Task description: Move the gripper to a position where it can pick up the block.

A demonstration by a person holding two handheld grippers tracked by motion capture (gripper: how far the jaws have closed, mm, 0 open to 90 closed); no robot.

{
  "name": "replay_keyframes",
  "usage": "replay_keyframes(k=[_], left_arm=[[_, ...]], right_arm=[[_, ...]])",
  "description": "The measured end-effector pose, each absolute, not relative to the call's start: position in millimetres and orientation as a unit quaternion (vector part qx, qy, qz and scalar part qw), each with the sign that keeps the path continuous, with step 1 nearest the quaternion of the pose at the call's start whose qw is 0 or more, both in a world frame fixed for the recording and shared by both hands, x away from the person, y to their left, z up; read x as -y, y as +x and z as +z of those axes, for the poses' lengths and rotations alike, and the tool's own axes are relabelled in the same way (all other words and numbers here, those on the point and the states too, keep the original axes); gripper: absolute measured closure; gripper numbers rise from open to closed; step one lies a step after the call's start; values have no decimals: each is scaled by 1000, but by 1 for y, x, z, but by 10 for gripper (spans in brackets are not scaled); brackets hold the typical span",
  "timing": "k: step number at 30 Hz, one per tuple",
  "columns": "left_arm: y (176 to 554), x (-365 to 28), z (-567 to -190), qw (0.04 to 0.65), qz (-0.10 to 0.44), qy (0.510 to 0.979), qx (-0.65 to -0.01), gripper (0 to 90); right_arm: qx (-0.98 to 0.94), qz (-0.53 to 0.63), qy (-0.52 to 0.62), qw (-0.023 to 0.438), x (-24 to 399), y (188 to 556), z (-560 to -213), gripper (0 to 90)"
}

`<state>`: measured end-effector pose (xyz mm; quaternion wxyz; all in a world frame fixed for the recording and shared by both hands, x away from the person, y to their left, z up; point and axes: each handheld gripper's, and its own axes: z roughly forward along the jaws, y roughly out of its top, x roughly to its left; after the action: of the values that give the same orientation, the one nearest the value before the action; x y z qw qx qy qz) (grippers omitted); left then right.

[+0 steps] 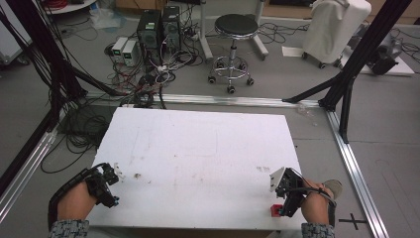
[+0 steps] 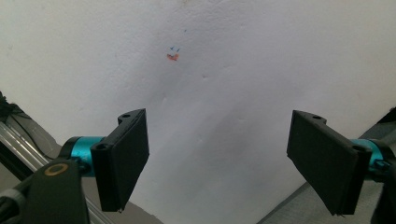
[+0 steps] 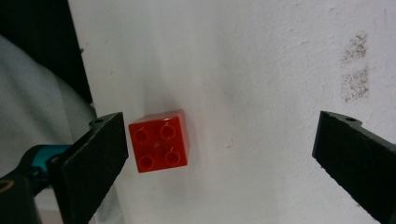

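White table (image 1: 198,148): L tongs (image 2: 219,163) agape at left edge; R tongs (image 3: 219,154) agape over red brick (image 3: 159,141)

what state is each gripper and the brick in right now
left gripper: open, jaws wide apart over bare white table, holding nothing
right gripper: open, jaws either side of the brick, not clamped
red four-stud brick: studs up, flat on the table near its edge, close beside one jaw

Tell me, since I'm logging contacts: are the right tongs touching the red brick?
Apart. In the right gripper view a thin strip of white table separates the red brick from the nearer jaw of the open right tongs.
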<state>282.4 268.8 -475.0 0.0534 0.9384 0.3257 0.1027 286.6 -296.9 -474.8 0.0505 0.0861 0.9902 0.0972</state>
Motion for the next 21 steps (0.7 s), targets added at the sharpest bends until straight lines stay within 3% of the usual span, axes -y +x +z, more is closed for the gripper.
replay_keyframes(k=[21], left_arm=[[282,-268,-475,57,104,938,-327,212]], right_arm=[[-995,74,52,43,298,280,-485,26]])
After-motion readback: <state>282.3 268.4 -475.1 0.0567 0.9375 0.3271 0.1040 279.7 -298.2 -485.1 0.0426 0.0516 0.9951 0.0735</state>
